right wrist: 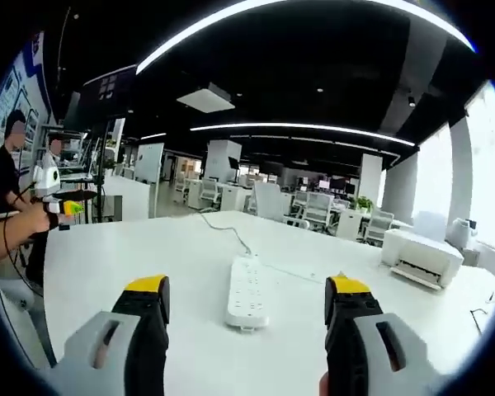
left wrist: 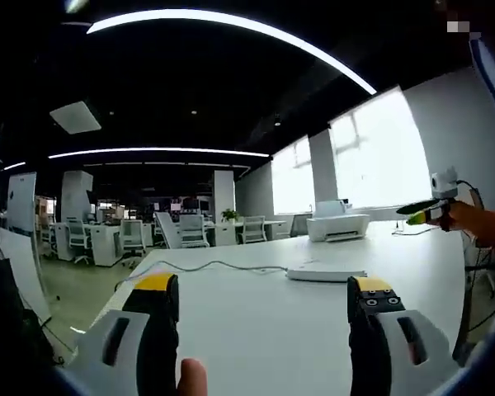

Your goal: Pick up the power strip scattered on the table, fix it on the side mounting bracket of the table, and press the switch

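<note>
My left gripper [left wrist: 264, 301] has its fingers spread wide, holding nothing, low over the white desk [left wrist: 256, 330]. The power strip [left wrist: 326, 271] lies flat just above centre frame, its cable [left wrist: 206, 266] trailing left. My right gripper [right wrist: 247, 301] is equally spread and empty; there the power strip [right wrist: 248, 290] lies between the fingers, centre frame. A printer [right wrist: 421, 256] sits right.

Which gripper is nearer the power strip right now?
Right. The right gripper faces the power strip lying just ahead between its open jaws. The left gripper sees it farther off across the table.
</note>
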Available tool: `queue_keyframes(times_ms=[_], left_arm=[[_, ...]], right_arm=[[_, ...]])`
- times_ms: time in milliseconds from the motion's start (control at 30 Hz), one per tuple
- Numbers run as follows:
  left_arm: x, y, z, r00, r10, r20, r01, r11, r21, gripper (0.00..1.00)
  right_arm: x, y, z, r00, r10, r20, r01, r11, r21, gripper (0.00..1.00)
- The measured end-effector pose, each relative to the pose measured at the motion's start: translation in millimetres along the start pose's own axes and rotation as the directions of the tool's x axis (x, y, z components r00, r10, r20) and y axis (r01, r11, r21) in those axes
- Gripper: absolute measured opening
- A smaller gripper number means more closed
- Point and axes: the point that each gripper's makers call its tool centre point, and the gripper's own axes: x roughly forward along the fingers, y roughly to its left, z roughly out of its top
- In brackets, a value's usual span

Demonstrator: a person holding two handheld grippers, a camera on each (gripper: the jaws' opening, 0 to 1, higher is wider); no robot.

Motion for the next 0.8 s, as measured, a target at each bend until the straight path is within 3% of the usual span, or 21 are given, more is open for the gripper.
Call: queue_keyframes(times_ms=[233,467,533,800], left_arm=[[-1.9,-2.4,-1.5,1.0,-0.005,-0.002,0.005,1.0,-0.002,0.88],[-1.7,-4.2,1.9,1.0,-0.004,0.005,0.004,1.0,0.003,0.88],[-0.1,-5.4,2.8,1.0,-0.005,0.008,0.004,1.0,0.004,0.88],[3.7,-10.5,3.4,1.0,-0.013,0.019,0.013,1.0,-0.004,0.88]], right_arm=[[29.2,-1.8,-9.0,0.998,0.013,-0.056,-0.014,1.0,-0.01,0.76],[56.7,-1.6,-6.8,0.996,0.032,-0.089,-0.031,0.999,0.012,0.78],[66.0,-2.5,-10.3,0.992,0.021,-0.126,-0.024,0.999,-0.025,0.77],[95.8,1.7,-17.8,0.981,0.033,-0.193,-0.041,0.998,-0.037,0.8]])
